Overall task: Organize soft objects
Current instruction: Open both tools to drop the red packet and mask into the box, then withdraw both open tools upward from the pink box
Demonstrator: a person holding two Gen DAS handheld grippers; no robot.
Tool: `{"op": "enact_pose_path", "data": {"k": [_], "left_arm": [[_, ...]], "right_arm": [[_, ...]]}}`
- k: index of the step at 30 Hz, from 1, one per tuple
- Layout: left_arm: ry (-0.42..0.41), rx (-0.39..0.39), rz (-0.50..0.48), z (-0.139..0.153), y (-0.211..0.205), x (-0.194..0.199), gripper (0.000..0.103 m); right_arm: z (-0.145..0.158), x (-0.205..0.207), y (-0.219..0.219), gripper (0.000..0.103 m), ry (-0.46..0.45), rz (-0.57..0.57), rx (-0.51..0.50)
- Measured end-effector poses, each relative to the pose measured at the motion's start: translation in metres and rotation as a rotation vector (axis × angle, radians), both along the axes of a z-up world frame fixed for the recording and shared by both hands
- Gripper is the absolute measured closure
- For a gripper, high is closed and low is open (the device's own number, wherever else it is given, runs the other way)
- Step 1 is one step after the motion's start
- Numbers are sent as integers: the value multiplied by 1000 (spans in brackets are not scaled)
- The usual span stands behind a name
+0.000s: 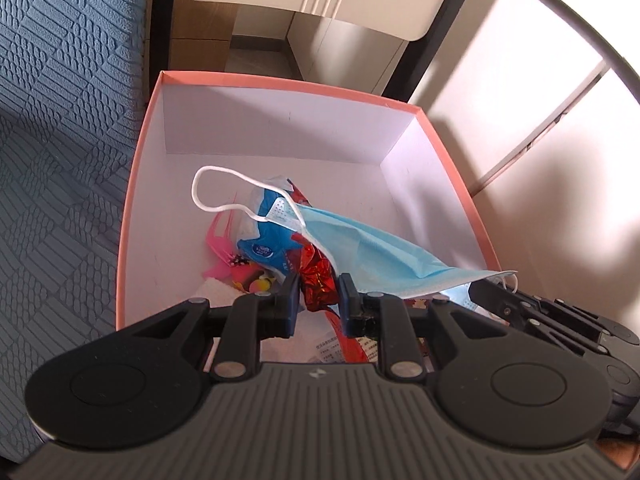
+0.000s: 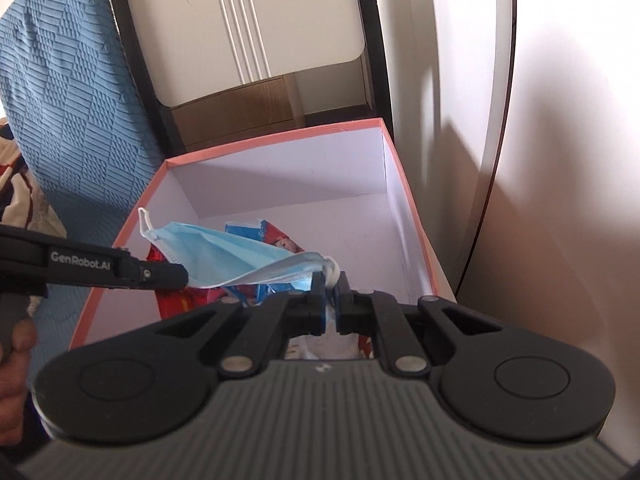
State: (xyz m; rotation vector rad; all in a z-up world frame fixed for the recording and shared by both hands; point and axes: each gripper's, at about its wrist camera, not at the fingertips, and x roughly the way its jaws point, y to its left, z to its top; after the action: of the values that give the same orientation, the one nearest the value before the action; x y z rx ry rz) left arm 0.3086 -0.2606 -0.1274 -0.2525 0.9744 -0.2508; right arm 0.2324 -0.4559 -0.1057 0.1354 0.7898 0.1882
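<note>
One mask: a single blue face mask [image 1: 368, 244] hangs stretched over the open box [image 1: 456, 152], above its contents, with one white ear loop [image 1: 216, 192] free at the far end.
Two grippers: both are at the box's near edge.
Right gripper [image 2: 329, 280]: jaws nearly closed, pinching the mask's bunched corner and loop.
Left gripper [image 1: 319, 286]: jaws narrow with a gap; the mask's edge lies by one finger, and whether it is gripped cannot be told.
One box: pink rim, white inside, standing beside the blue textured cover [image 1: 60, 120].
Box contents: one blue tissue pack [image 1: 266, 240], one red foil wrapper [image 1: 318, 276], one pink item [image 1: 220, 248], all under the mask.
One hand [image 2: 16, 364]: at the left gripper's handle.
</note>
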Motion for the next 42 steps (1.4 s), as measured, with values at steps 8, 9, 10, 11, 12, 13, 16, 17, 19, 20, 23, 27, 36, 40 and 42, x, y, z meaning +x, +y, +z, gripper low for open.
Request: {"op": "enact_pose_path", "data": {"k": [8, 9, 10, 11, 12, 13, 16, 17, 19, 20, 23, 27, 36, 40, 42], "left_arm": [[0, 35, -8, 4, -3, -3, 50], [-9, 40, -4, 6, -2, -5, 41], [-22, 41, -4, 9, -2, -7, 40], [-30, 41, -6, 13, -1, -9, 40], [-37, 40, -7, 16, 0, -11, 40], [-47, 38, -9, 21, 1, -13, 40], [-93, 45, -13, 39, 4, -21, 40], [-111, 44, -15, 47, 6, -24, 40], [-150, 43, -19, 64, 9, -33, 40], [-171, 45, -20, 72, 11, -38, 40], [-230, 41, -23, 98, 17, -53, 40], [-296, 26, -24, 128, 24, -75, 40], [-371, -11, -26, 164, 48, -130, 40], [-382, -16, -39, 165, 59, -156, 40], [-385, -5, -46, 163, 63, -167, 40]], "right_arm": [[5, 3, -4, 89, 4, -9, 0], [7, 3, -5, 80, 6, -12, 6], [9, 2, -6, 73, 1, -14, 11], [12, 1, -8, 63, -7, -16, 16], [16, 0, -8, 62, -19, -14, 17], [20, -2, -8, 63, -30, -11, 15], [36, -6, -7, 63, -60, -5, 18], [43, -7, -6, 63, -71, -3, 18], [57, -11, -5, 63, -101, -1, 22], [65, -14, -5, 63, -115, 0, 27], [87, -24, -3, 63, -164, 0, 31], [112, -40, 0, 63, -215, 4, 33], [138, -78, 7, 63, -266, 6, 29], [138, -98, 5, 63, -262, -10, 38], [136, -108, 7, 63, -258, -19, 36]]}}
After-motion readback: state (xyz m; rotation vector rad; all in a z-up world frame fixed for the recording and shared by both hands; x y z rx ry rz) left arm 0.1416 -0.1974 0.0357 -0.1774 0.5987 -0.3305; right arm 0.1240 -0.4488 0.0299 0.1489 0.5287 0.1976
